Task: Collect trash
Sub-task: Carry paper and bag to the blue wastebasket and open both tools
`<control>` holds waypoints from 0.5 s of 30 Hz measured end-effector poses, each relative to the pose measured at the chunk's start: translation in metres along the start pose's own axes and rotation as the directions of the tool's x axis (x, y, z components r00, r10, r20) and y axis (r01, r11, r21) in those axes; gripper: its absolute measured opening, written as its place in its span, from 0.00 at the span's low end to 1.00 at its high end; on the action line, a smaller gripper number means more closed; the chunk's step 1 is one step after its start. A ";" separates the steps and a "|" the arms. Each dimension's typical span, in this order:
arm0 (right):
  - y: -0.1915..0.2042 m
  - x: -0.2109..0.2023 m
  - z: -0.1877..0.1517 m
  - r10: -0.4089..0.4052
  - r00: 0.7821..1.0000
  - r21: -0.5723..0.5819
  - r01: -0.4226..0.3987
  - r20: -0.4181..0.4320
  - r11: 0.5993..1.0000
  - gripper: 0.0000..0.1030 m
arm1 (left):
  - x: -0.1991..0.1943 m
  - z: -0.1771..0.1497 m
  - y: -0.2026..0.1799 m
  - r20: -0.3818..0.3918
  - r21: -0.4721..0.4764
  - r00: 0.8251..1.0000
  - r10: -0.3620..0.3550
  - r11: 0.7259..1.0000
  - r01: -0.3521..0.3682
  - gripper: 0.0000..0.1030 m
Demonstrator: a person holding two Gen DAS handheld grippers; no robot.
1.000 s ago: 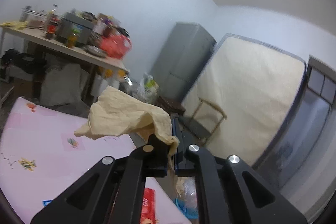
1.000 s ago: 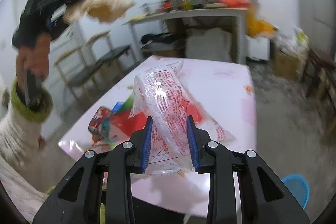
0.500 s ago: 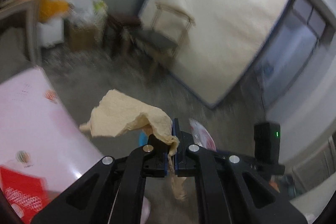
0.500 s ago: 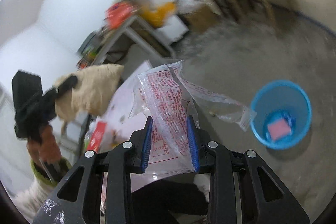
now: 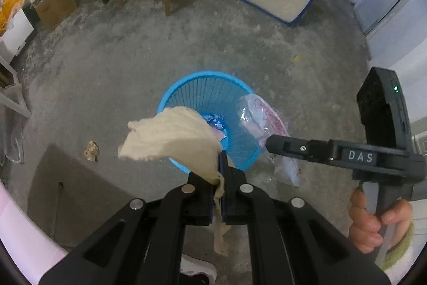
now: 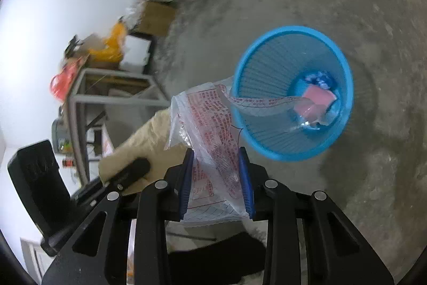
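While both claws hang over the rough grey concrete floor (image 5: pixel 133 66), a round blue ribbed plastic basket (image 5: pixel 186 95) stands below them, with a pink square scrap (image 6: pixel 316 104) at its bottom. Left gripper (image 5: pixel 218 164): clenched on a crumpled, soft beige tissue (image 5: pixel 170 138), which billows left above the basket's near rim. Right gripper (image 6: pixel 216 178): grasping a clear, crinkled plastic bag (image 6: pixel 210 130) with red print, its loose end trailing over the basket. Small paper scrap (image 5: pixel 91 150) on floor, left of basket.
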State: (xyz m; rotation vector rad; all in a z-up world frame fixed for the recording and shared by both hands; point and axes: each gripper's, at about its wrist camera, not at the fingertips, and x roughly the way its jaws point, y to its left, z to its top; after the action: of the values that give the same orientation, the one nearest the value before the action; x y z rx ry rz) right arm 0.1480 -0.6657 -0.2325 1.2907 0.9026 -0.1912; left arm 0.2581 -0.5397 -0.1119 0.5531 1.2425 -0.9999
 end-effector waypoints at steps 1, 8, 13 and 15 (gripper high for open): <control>-0.004 0.008 0.006 -0.005 1.000 0.016 0.005 -0.008 1.000 0.31 | 0.010 0.006 0.002 -0.010 -0.005 1.000 -0.002 1.000 0.002 0.03; -0.030 0.035 0.038 -0.036 0.999 0.085 0.039 -0.038 0.996 0.39 | 0.054 0.030 0.003 -0.019 0.007 1.000 0.022 1.000 -0.022 0.11; -0.049 0.043 0.050 -0.059 0.998 0.133 0.060 -0.010 0.989 0.49 | 0.068 0.037 0.012 -0.018 -0.013 0.999 0.044 0.999 -0.044 0.42; -0.053 0.046 0.051 -0.058 0.998 0.147 0.058 -0.007 0.987 0.54 | 0.063 0.037 0.010 0.001 -0.005 0.999 0.051 0.999 -0.051 0.46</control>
State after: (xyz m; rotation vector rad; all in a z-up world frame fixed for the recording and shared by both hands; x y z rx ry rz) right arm 0.1710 -0.7117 -0.3029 1.4017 0.9432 -0.3064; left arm 0.2860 -0.5855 -0.1632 0.5778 1.2241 -0.9545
